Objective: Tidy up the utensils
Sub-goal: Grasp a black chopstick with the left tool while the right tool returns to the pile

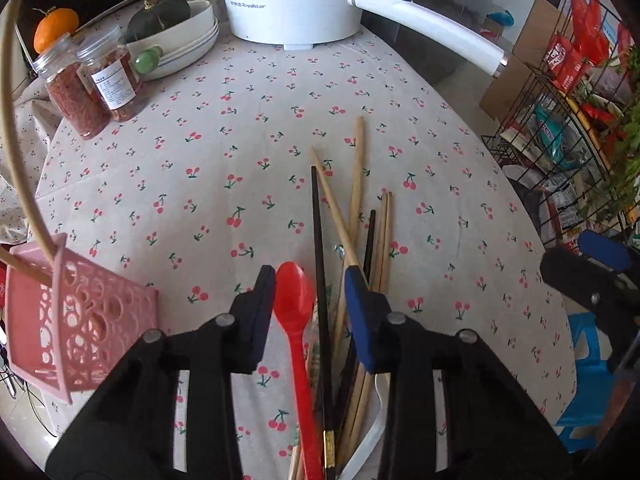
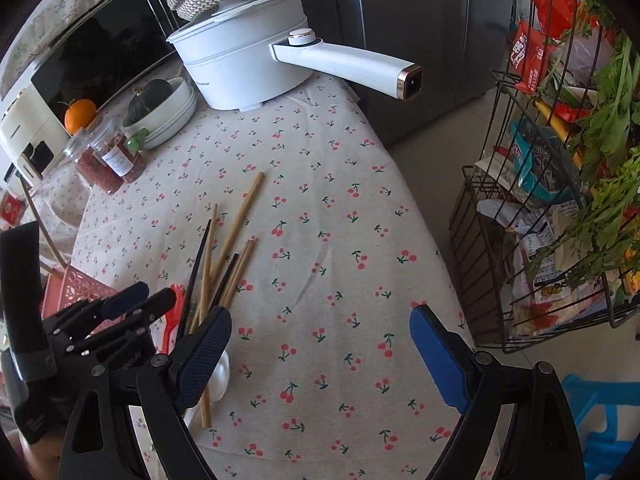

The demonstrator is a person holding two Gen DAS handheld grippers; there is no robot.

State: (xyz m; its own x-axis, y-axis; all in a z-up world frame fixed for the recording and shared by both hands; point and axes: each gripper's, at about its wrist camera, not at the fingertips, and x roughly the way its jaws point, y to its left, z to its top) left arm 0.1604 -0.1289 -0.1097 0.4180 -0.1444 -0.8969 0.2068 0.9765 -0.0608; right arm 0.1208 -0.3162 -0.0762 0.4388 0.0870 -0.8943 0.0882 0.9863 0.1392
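A red plastic spoon lies on the cherry-print tablecloth among several wooden and black chopsticks. My left gripper is open, its fingers on either side of the spoon and a black chopstick, not closed on them. A pink perforated basket sits at the left table edge, with a stick in it. In the right wrist view the chopsticks, a white spoon and the pink basket lie left. My right gripper is wide open and empty over bare cloth.
A white electric pot with a long handle stands at the back. Two jars, stacked white bowls with a squash, and an orange are back left. A wire rack of groceries stands right of the table.
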